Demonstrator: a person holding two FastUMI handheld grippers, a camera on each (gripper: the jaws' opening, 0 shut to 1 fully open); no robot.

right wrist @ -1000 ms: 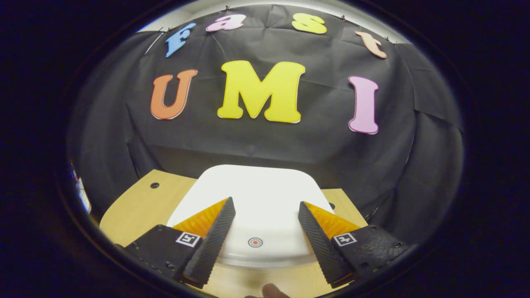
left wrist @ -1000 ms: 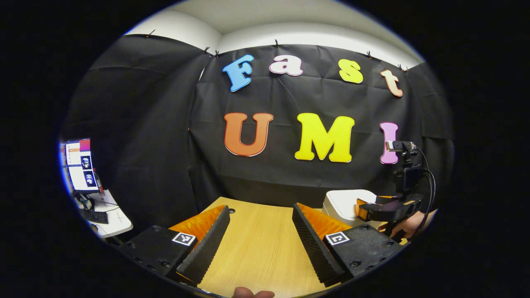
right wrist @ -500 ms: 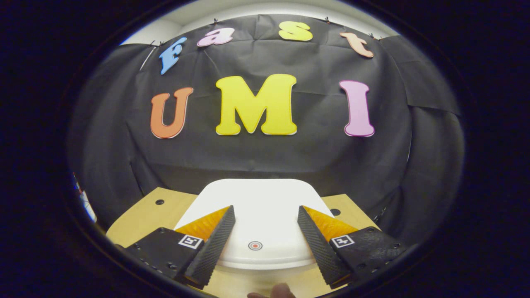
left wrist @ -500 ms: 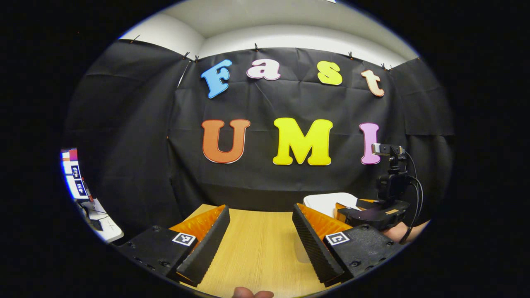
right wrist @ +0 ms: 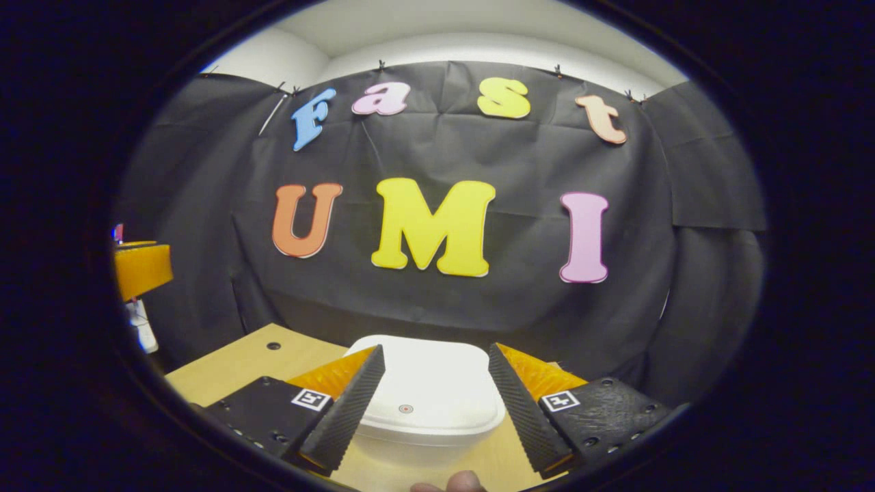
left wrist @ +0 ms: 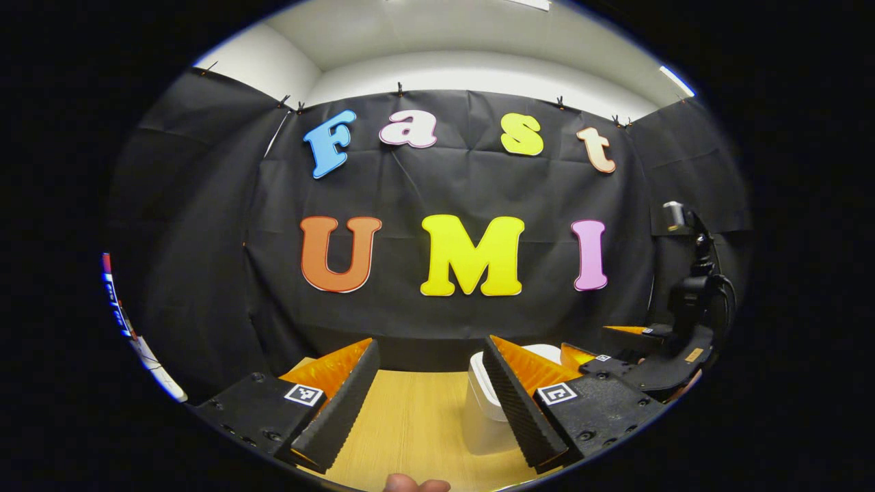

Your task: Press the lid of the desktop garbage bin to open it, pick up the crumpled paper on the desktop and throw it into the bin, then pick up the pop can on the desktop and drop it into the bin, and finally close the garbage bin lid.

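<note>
- Since a second ago we have raised and drawn both grippers back: in the right gripper view the garbage bin [right wrist: 427,400] has shrunk and dropped lower, and in the left gripper view it has slid from the far right to just behind the right-hand finger.
- We count one garbage bin, white, standing on the wooden desktop [left wrist: 410,424] near the booth's black back wall, with its lid [right wrist: 437,379] down and one small red dot [right wrist: 405,408] near the lid's front edge.
- We hold the right gripper [right wrist: 434,410] just in front of and above the bin, two fingers spread wide, nothing between them; the lid shows through the gap, untouched.
- We hold the left gripper [left wrist: 427,403] over bare desktop, its two fingers equally wide apart and empty.
- From the left gripper view we see the right gripper [left wrist: 642,355] at the far right, above the bin, with a camera on a black mount on top.
- We see two round holes [right wrist: 273,346] in the desktop, one on either side of the bin.
- One fingertip [right wrist: 461,482] shows at the bottom edge of each view.
</note>
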